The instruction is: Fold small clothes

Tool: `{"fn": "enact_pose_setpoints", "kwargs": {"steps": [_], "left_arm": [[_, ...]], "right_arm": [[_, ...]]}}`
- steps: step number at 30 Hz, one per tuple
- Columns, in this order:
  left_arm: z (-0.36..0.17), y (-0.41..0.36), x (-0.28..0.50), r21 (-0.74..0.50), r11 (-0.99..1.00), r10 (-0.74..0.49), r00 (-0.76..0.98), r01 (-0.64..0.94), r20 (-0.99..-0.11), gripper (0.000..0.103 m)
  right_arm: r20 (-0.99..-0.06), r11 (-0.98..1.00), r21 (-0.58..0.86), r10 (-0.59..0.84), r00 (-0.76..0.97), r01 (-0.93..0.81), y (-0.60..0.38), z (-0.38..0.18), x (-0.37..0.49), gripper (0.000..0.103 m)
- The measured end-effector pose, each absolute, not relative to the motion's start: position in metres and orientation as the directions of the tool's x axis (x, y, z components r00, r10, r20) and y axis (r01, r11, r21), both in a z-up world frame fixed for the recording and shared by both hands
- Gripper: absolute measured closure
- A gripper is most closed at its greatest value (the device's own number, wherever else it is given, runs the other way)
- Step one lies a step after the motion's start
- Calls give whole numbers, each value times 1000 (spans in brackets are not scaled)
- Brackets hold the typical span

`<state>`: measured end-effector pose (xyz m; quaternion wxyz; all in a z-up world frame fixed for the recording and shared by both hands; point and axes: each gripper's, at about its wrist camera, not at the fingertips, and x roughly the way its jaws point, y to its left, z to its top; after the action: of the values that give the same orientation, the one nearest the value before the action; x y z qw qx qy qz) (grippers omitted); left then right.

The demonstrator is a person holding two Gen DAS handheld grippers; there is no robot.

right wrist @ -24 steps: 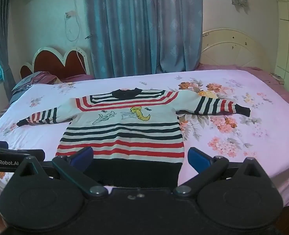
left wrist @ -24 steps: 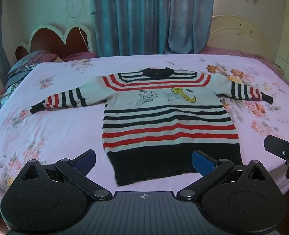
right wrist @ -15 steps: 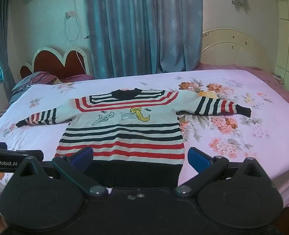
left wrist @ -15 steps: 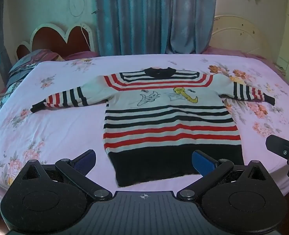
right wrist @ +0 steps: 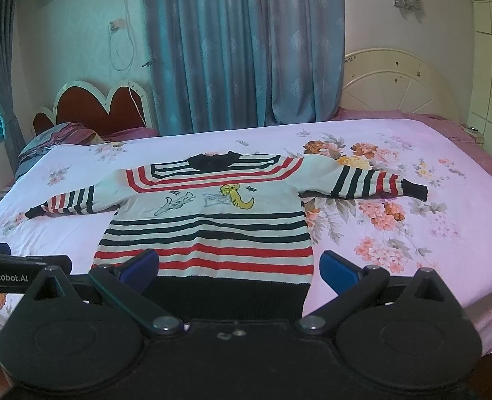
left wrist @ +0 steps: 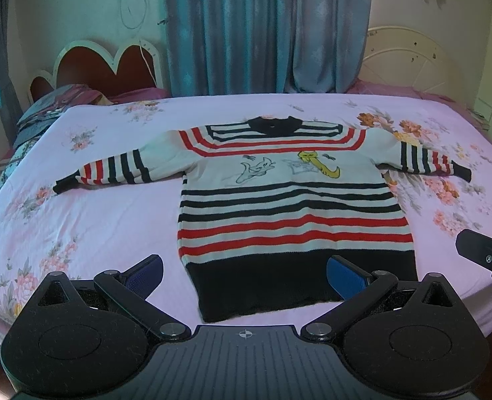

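Across the pink floral bed (left wrist: 89, 220), the striped sweater (left wrist: 289, 206) is laid flat, front up, both sleeves spread wide and its black hem nearest the cameras. Little is changed from the earlier frames: the sweater is seen only slightly shifted in both views, so a small drift of the two tools is indicated and no fold is begun. The left gripper (left wrist: 244, 275) and the right gripper (right wrist: 239, 268) are held before the hem, jaws spread wide, nothing gripped.
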<state>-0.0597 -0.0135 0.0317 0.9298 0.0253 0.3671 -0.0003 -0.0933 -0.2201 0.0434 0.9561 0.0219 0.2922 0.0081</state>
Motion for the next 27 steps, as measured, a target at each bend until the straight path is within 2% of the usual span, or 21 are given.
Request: {"fn": "enact_pose_setpoints", "kwargs": {"steps": [27], "left_arm": [[28,0,-43,33,999,12,726,15,-688,0]], "right_arm": [[-558,999,42,22,830,1,-215,43,-87,1]]}}
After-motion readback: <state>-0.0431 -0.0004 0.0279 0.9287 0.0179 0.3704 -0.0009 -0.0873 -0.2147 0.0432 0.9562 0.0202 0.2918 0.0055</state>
